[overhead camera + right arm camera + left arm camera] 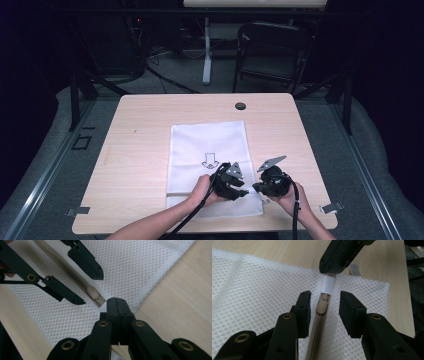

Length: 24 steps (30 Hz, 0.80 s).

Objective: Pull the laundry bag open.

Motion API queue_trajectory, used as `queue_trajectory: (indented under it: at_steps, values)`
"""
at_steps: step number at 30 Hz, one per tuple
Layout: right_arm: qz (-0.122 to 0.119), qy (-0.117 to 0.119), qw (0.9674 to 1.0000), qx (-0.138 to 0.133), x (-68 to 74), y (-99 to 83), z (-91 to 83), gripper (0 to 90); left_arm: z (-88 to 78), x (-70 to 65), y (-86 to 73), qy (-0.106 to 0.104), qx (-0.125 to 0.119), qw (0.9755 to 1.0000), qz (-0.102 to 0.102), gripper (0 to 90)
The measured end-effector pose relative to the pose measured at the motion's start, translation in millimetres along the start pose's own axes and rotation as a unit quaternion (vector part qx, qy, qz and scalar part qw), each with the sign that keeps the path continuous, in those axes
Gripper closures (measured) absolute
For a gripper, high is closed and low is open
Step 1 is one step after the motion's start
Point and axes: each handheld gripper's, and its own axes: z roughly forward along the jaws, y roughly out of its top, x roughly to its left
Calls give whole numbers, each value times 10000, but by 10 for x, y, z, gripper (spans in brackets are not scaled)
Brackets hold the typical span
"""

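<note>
A white mesh laundry bag [207, 145] lies flat on the wooden table [140, 130], with its beige zipper running along the near edge. In the left gripper view, my left gripper [325, 295] is open, one jaw on each side of the beige zipper slider [322, 307], and the pads do not touch it. Just beyond the slider is a white tab [328, 285] at the end of the zipper, and my right gripper [329, 270] is shut on it. In the right gripper view, the right gripper [115, 300] has its jaws pressed together at the bag's corner, beside the slider [93, 293].
Both hands work close together at the bag's near right corner [250, 192]. A round black grommet [240, 106] sits near the table's far edge. A dark folding chair [272, 55] and a white post [206, 50] stand on the floor beyond the table.
</note>
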Motion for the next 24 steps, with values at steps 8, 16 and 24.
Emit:
queue_trajectory:
  at_steps: [8, 16, 24]
  values:
    - [25, 62, 9995, 307, -6, -15, 145, 900, 113, 18, -23, -158, 107, 9998, 28, 737]
    - [140, 113, 9995, 258, -9, -27, 172, 900, 131, 32, -35, -178, 81, 9998, 30, 810]
    - [93, 78, 9995, 281, -22, -37, 168, 900, 112, 35, -6, -123, 192, 9997, 133, 817]
